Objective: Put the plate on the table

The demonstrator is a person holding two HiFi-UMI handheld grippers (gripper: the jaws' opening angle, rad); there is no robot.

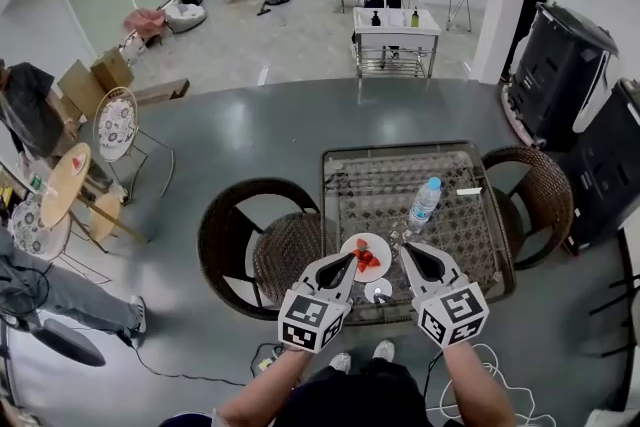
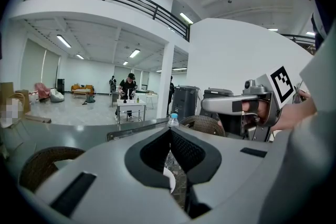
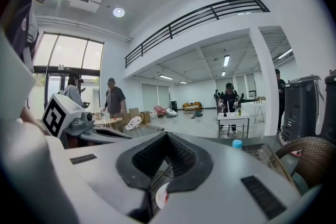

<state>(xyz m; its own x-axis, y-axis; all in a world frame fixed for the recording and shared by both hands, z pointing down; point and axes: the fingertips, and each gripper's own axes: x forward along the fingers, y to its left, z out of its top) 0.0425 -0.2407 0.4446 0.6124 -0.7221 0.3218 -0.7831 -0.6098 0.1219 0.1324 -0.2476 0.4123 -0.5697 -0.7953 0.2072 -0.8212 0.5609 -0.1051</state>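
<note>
Nearest, left gripper [image 1: 347, 263] and right gripper [image 1: 407, 253] over near edge of worktop [image 1: 380, 177], both jaws pressed together, nothing pinched. Small round disc [image 1: 378, 291] between them. Plate [image 1: 381, 244] with strawberries [image 1: 365, 260] flat on worktop just beyond, left tips beside rim. Water bottle [image 1: 424, 203] upright farther back. Wicker chairs [image 1: 285, 260] flank worktop.

Two grippers: left gripper [image 1: 352, 259], right gripper [image 1: 404, 249]. One glass-topped wicker desk [image 1: 400, 148]. On it, one white plate [image 1: 378, 244] of red fruit pieces, one water bottle [image 1: 424, 205] with a blue cap, one small round disc [image 1: 378, 291]. Two wicker chairs: one at left [image 1: 235, 235], one at right [image 1: 545, 200]. Farther off, one white cart [image 1: 397, 40] carrying two small bottles [image 1: 376, 18] [image 1: 414, 17].
</note>
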